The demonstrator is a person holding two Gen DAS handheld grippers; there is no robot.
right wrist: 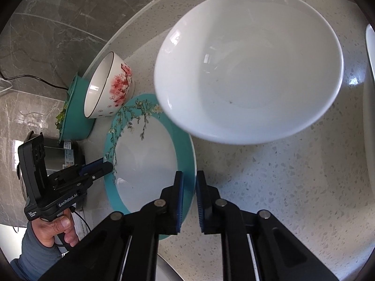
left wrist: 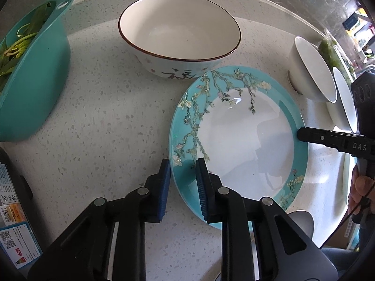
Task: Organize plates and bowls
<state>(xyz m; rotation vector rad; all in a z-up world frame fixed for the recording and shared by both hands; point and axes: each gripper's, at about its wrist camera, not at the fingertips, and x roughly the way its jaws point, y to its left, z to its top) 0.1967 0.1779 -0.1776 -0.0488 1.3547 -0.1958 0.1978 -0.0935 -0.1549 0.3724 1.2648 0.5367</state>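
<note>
Left wrist view looks almost straight down on the teal blossom plate, lying flat on the speckled counter. The left gripper is clamped on the plate's near-left rim, one pad outside the edge and one on the teal band. On the plate's opposite side the right gripper is closed on the rim too, so each hand is holding its own edge and neither has to reach. Behind the plate sits the large bowl with red blossoms, nearly touching its far rim; a white bowl stands just beside the plate's right side. I'd judge a level two-handed lift comes next.
</note>
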